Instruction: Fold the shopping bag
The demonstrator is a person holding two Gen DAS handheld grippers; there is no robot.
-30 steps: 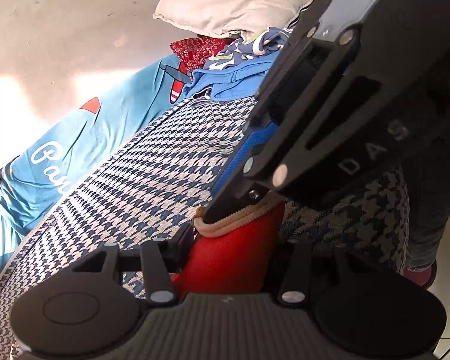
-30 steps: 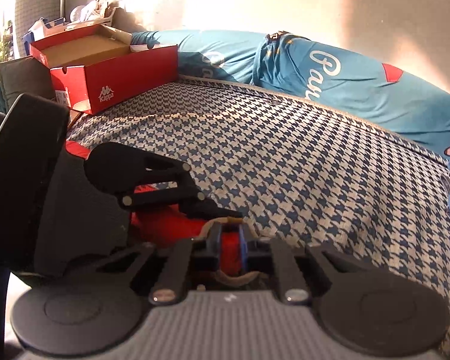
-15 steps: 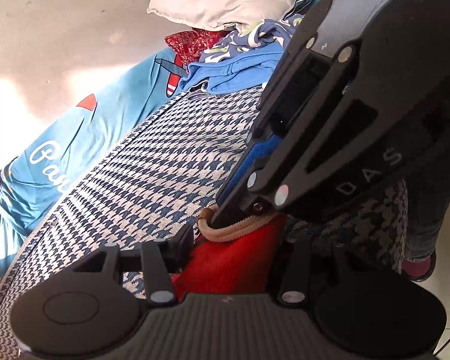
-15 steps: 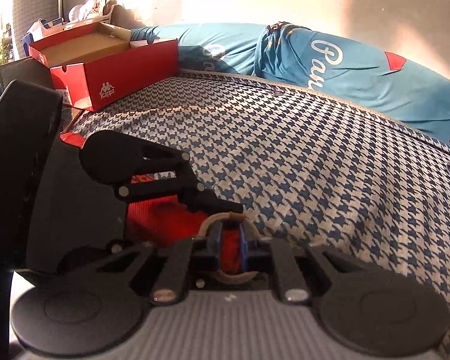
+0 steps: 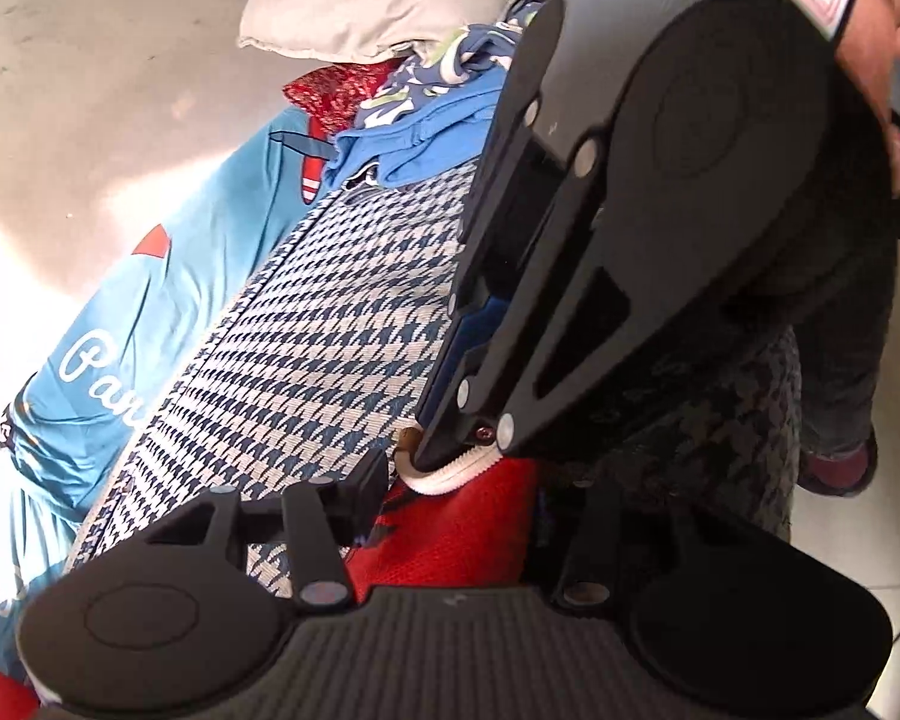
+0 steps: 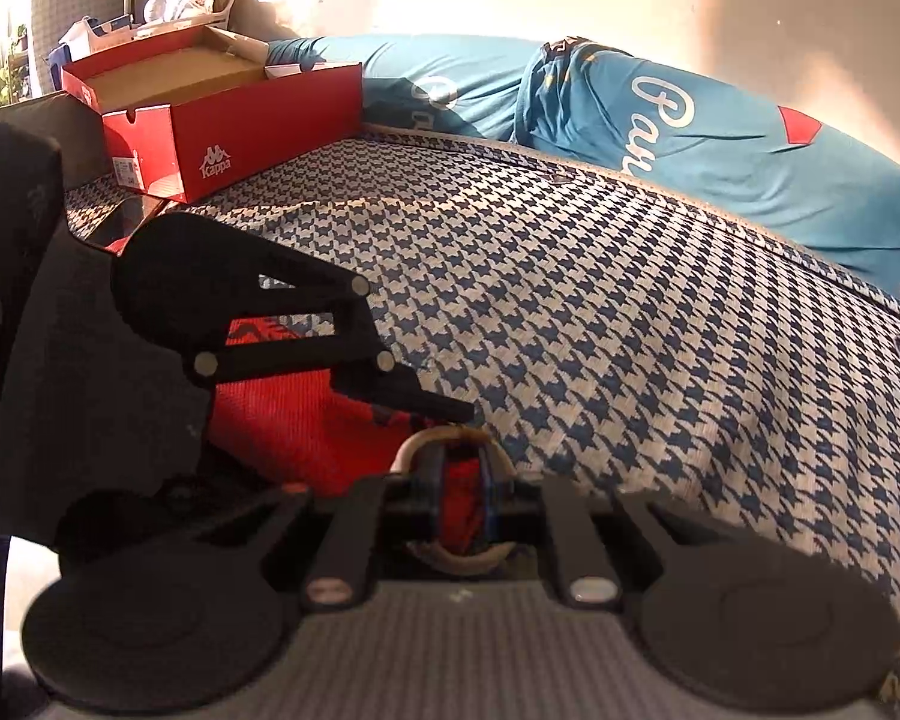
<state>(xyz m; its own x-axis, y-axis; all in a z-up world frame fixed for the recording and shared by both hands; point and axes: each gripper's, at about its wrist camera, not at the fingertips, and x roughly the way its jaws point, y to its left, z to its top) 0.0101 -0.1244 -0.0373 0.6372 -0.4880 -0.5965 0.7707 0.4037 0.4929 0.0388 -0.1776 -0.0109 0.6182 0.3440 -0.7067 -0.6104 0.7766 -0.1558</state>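
Red shopping bag (image 6: 288,420) pinched in both down-tilted tongs: left tongs (image 5: 459,516) half-wide, right tongs (image 6: 462,480) narrow.

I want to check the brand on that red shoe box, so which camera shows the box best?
The right wrist view: the open red shoe box sits on the checked bedcover at upper left, logo side facing the camera. The left wrist view does not show the box at all, only the bedcover, clothes and the other claw.

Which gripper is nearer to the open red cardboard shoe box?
Left. The left gripper lies between the red cardboard shoe box and the right gripper, which pinches the red fabric bag farther from it.
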